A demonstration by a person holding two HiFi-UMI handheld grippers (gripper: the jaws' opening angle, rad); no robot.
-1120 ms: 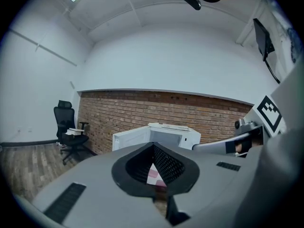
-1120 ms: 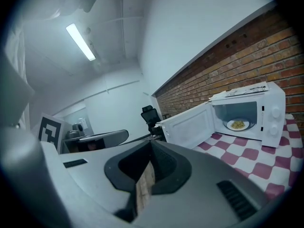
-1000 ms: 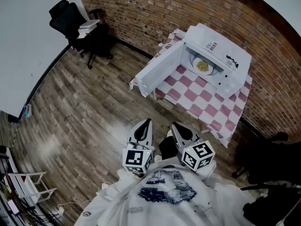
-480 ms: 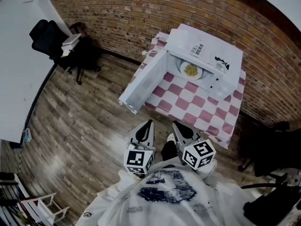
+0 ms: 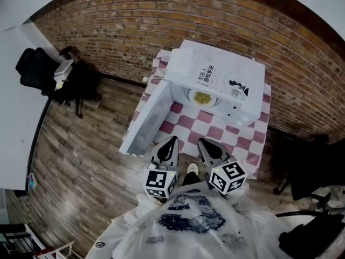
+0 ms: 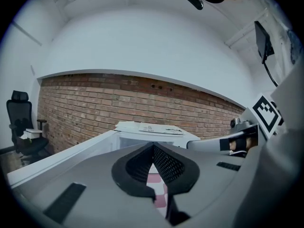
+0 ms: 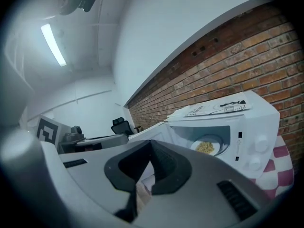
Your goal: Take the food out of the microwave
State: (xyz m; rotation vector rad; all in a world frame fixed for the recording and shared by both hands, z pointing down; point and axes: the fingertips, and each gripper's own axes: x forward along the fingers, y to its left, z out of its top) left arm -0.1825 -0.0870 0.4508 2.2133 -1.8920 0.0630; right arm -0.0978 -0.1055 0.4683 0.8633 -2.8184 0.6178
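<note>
L hand-held gripper (image 6: 153, 147), jaws together, pts at open microwave (image 6: 156, 133).

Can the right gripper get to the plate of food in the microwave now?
Probably yes: the door stands wide open and nothing blocks the plate. The right gripper, jaws shut, must come closer first.
</note>
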